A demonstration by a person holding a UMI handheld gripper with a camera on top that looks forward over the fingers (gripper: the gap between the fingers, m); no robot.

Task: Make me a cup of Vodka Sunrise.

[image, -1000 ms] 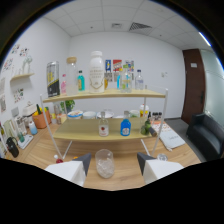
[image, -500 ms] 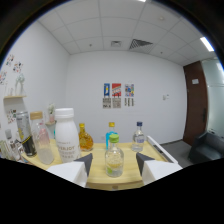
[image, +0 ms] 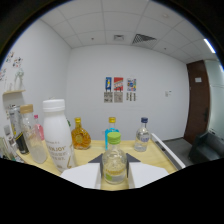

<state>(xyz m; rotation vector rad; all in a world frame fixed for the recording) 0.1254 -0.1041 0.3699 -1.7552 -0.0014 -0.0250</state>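
My gripper (image: 115, 162) is shut on a small clear bottle (image: 115, 167) with a green cap and a little yellowish liquid at its bottom. Both dark fingertips (image: 97, 160) press on its sides. The bottle sits level with the top of a pale wooden shelf (image: 155, 150). Just beyond it stands a bottle with a blue label and yellow cap (image: 111, 134). An amber round bottle (image: 79, 138) is beyond the left finger. A clear bottle with a dark blue cap (image: 142, 136) is beyond the right finger.
A tall white bottle with a white cap (image: 56, 134) stands close on the left, with several more bottles and cans (image: 25, 135) behind it. Posters (image: 120, 90) hang on the far white wall. A dark door (image: 200, 100) is on the right.
The view has risen from facing the whole two-tier shelf to the level of its top board. In the last half second it moved slightly closer. The bottle has stayed between the fingers.
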